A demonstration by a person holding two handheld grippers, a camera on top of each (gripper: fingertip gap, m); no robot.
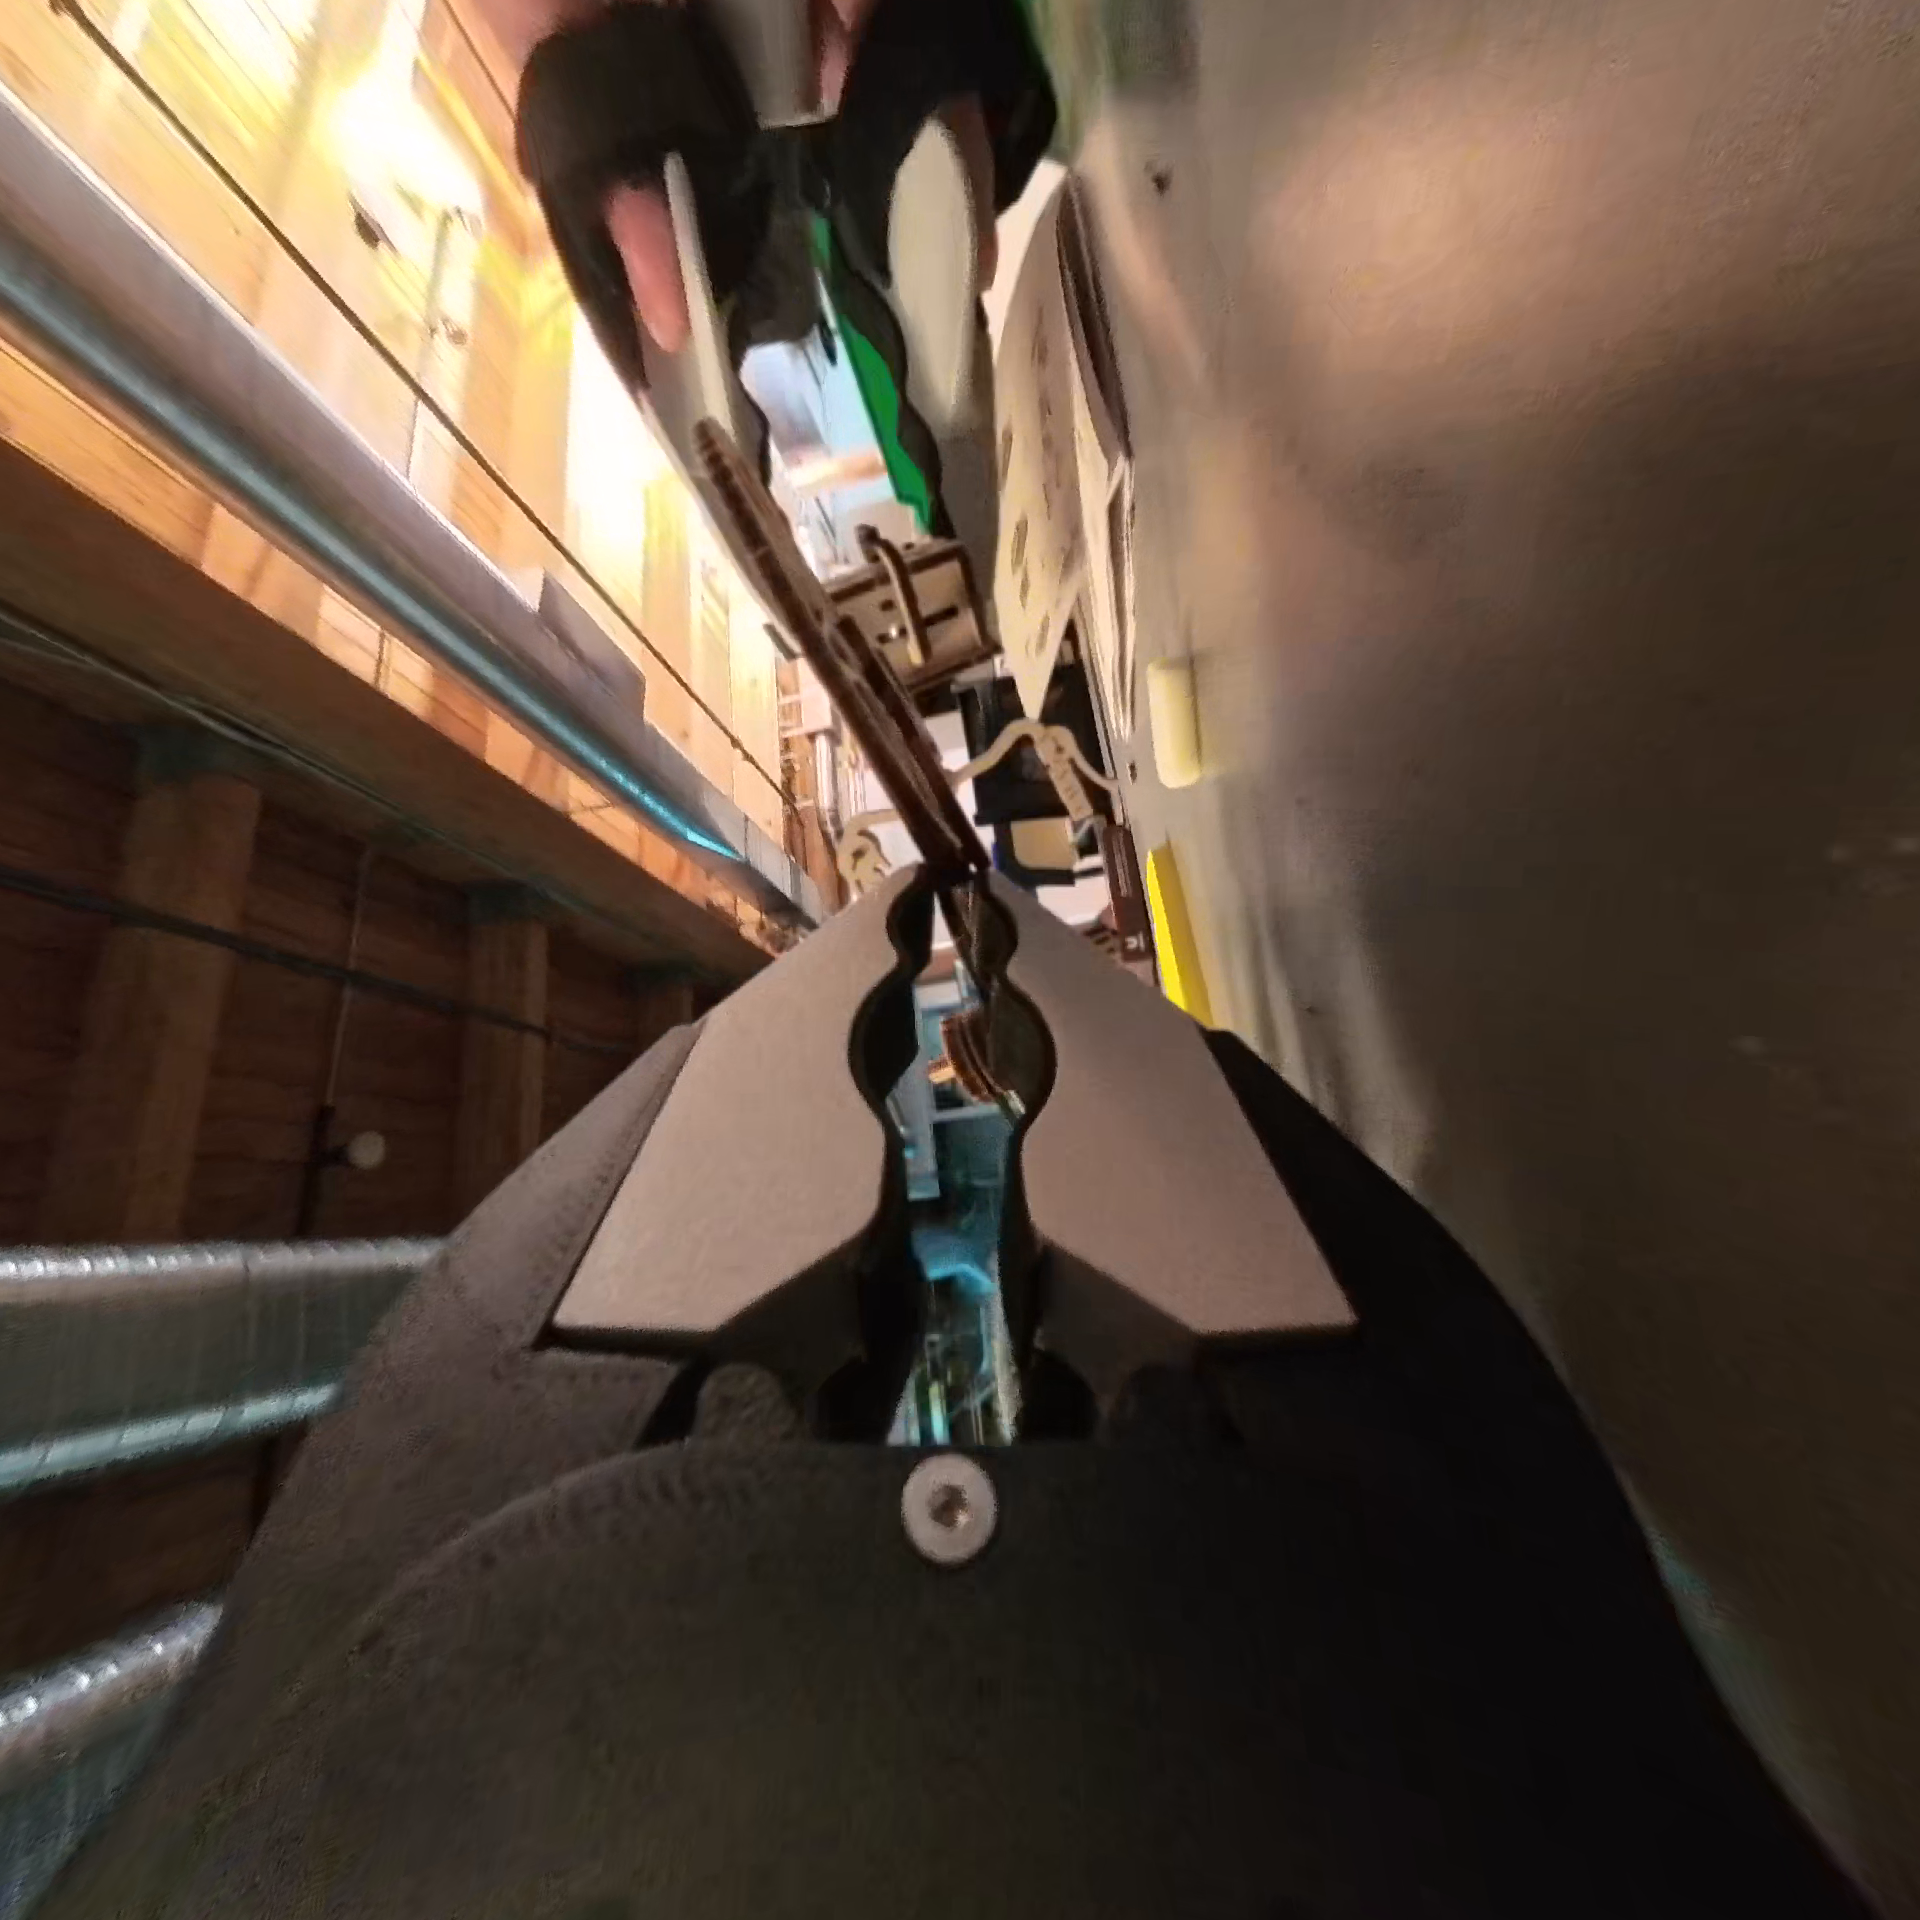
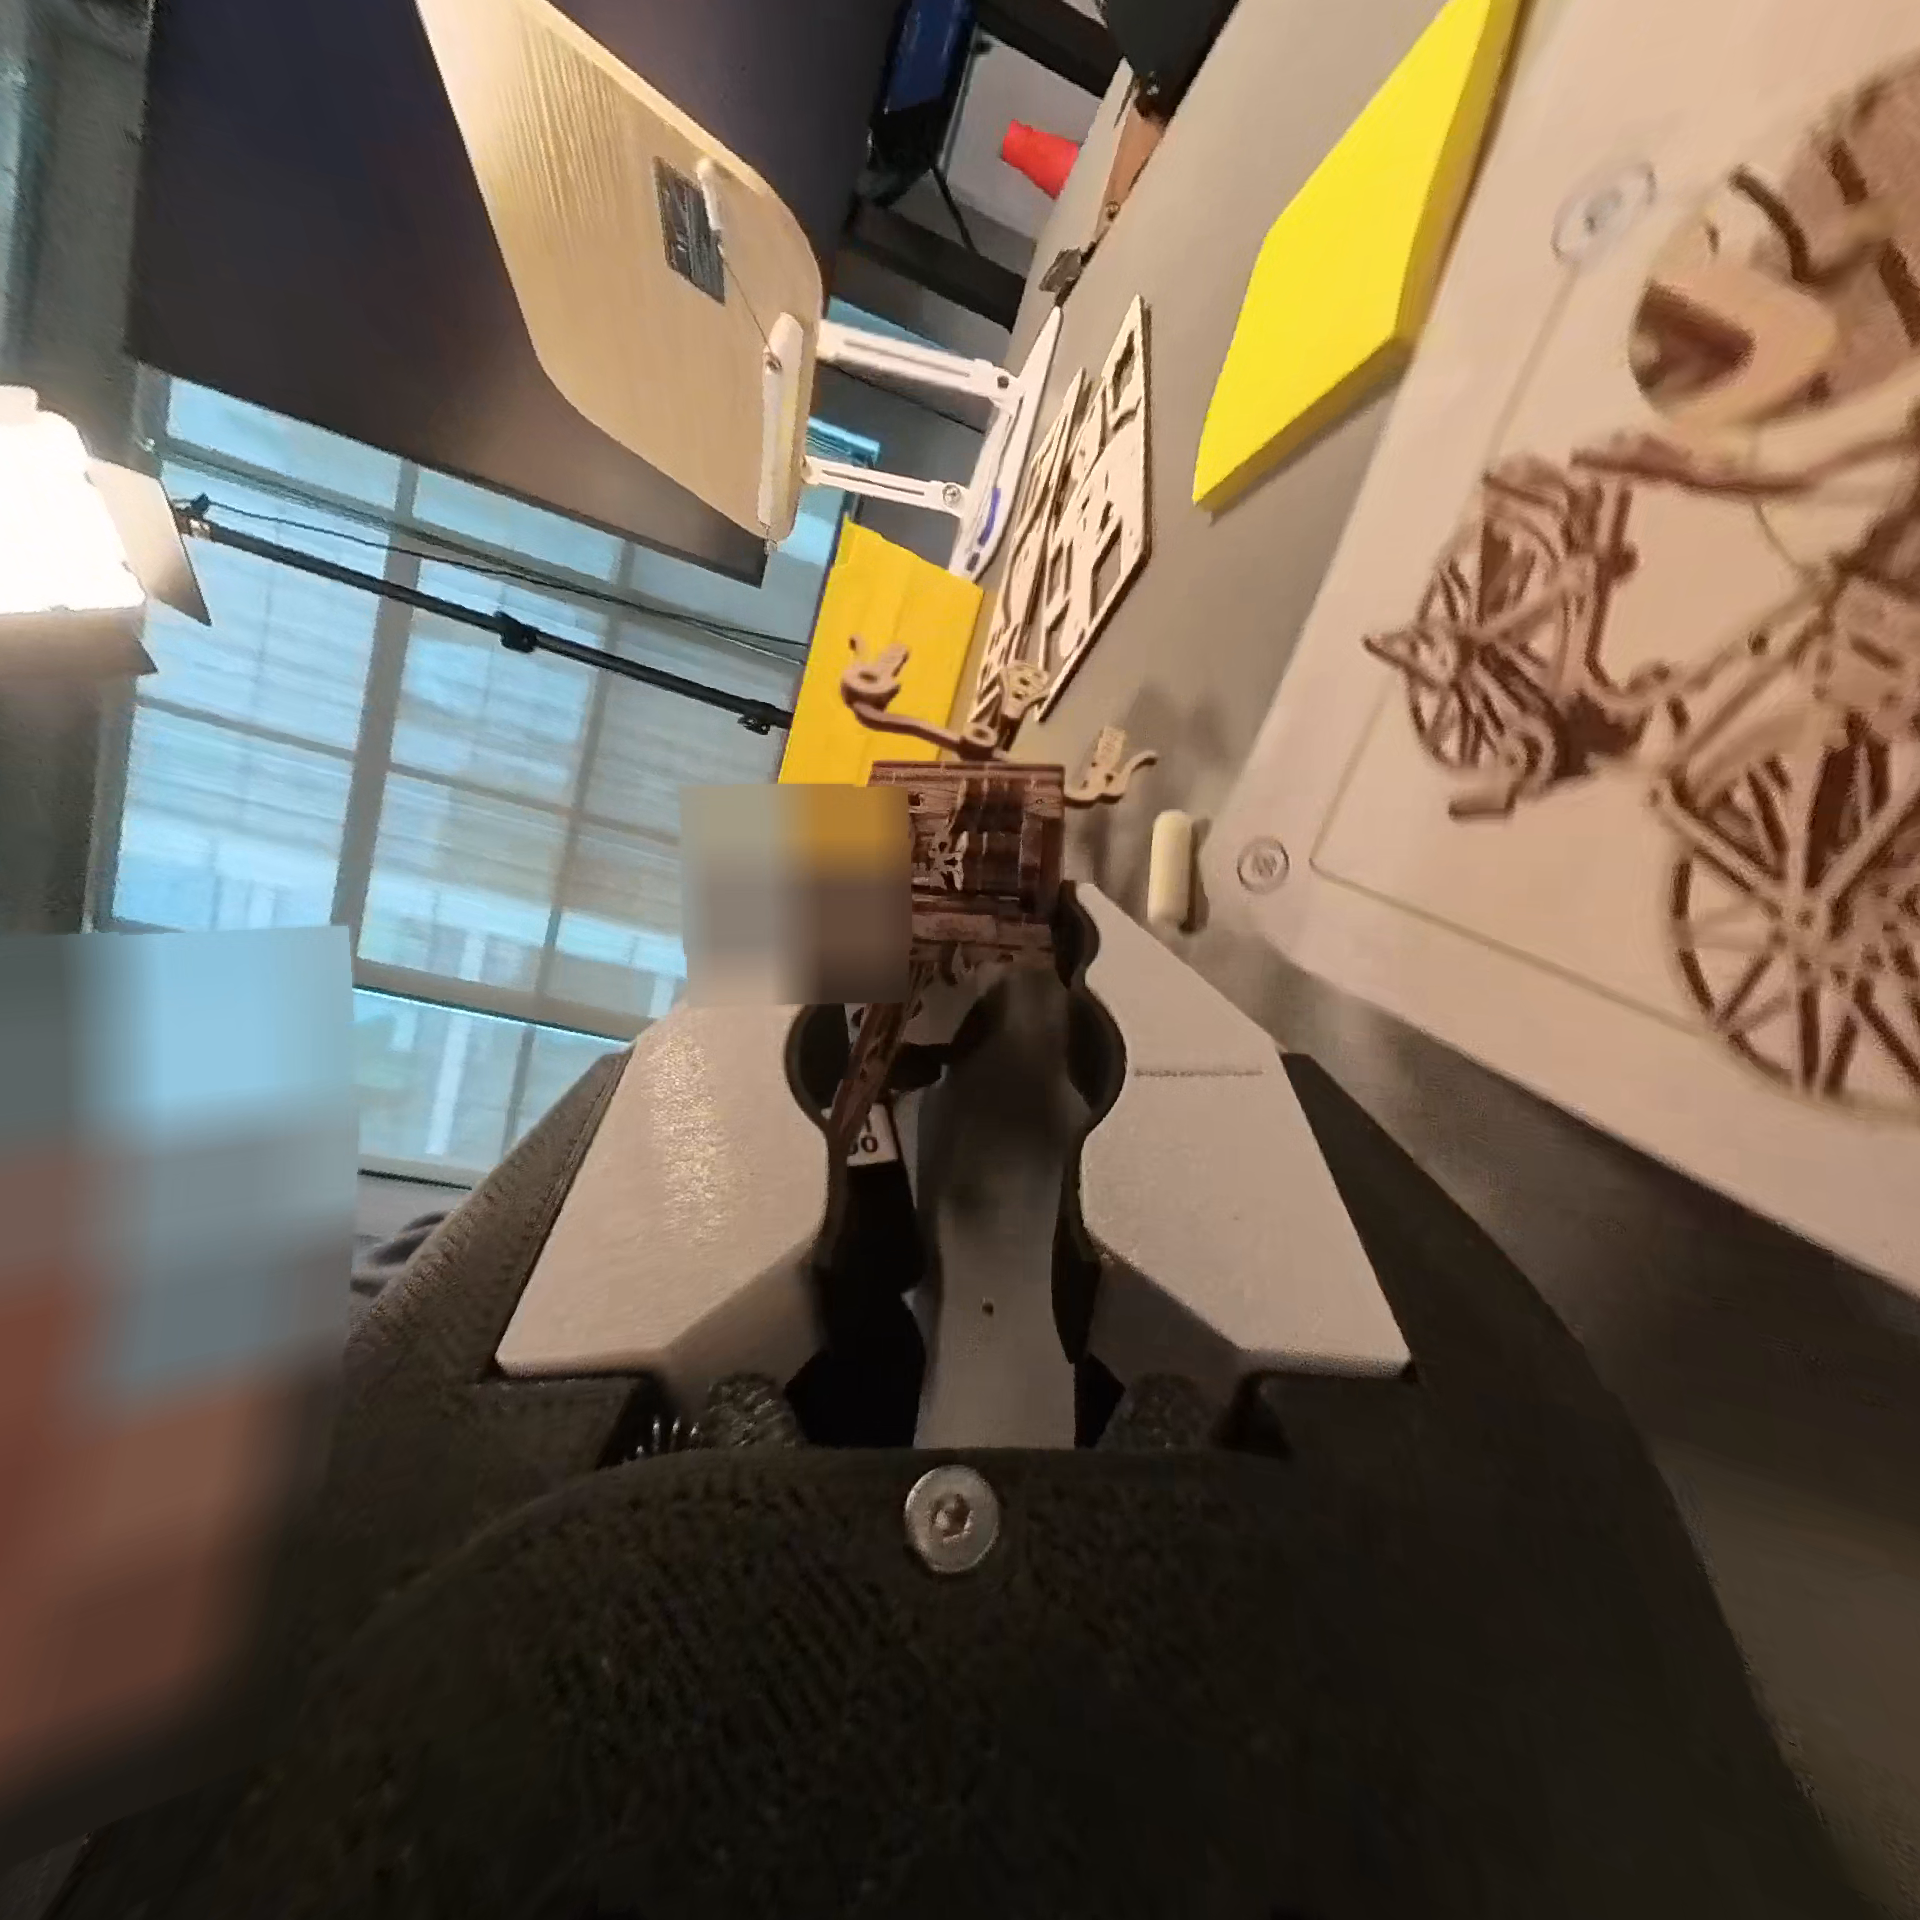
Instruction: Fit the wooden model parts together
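Observation:
My left gripper (image 1: 951, 883) is shut on a thin flat dark wooden part (image 1: 774, 530), seen edge-on, which sticks out past the fingertips toward the other gripper. My right gripper (image 2: 956, 925) holds a small boxy wooden model (image 2: 987, 862) at its fingertips; a mosaic patch hides its left tip. In the left wrist view the right gripper (image 1: 831, 436), held by a gloved hand (image 1: 582, 156), comes in from the top, with the wooden model (image 1: 925, 603) just beyond the flat part's end. Whether the part touches the model cannot be told.
The grey table (image 2: 1195, 623) carries a yellow pad (image 2: 1351, 260), a cut-out sheet of wooden parts (image 2: 1091, 499), an instruction sheet showing the model (image 2: 1662, 623), a small white block (image 2: 1172, 868), loose wooden pieces (image 2: 1112, 774) and a yellow box (image 2: 883, 644). Some 7 cm of space lies between my two pairs of fingers.

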